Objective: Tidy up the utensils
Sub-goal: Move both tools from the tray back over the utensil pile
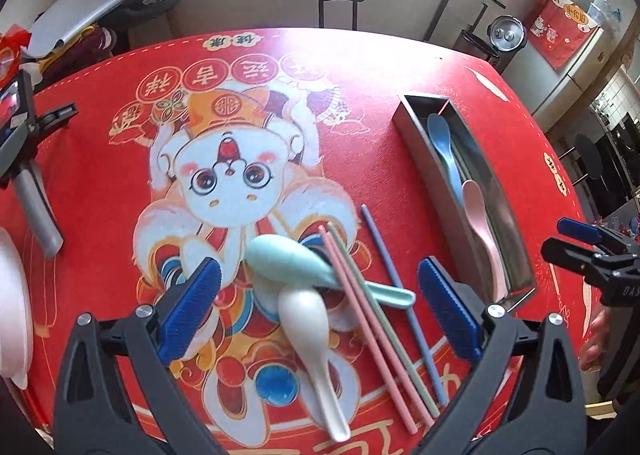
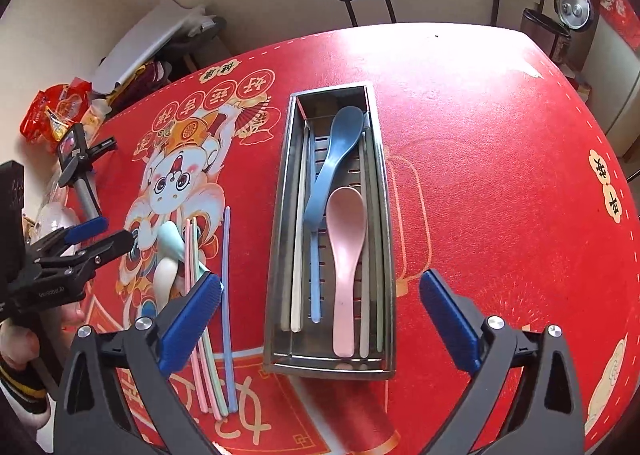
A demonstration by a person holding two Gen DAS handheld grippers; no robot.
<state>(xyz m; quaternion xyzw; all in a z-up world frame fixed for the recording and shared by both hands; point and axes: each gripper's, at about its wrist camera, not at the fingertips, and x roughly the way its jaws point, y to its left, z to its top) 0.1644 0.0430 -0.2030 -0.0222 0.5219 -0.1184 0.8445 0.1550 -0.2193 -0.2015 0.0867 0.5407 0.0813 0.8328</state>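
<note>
Left wrist view: left tongs [image 1: 320, 295] spread over white spoon [image 1: 310, 319]; right tongs [image 2: 320, 309] spread above tray [image 2: 280, 255].

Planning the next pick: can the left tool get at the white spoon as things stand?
Probably yes. The left tool is open, straddling the white spoon, which lies uncovered beside the pink chopstick; only the mint spoon lies close by its bowl.

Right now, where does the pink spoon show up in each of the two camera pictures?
Left wrist view: the pink spoon lies at the right, in the near end of the metal tray.
Right wrist view: the pink spoon lies near the centre, inside the tray.
Shared landmark: the blue spoon, just beyond it in the same tray.
</note>
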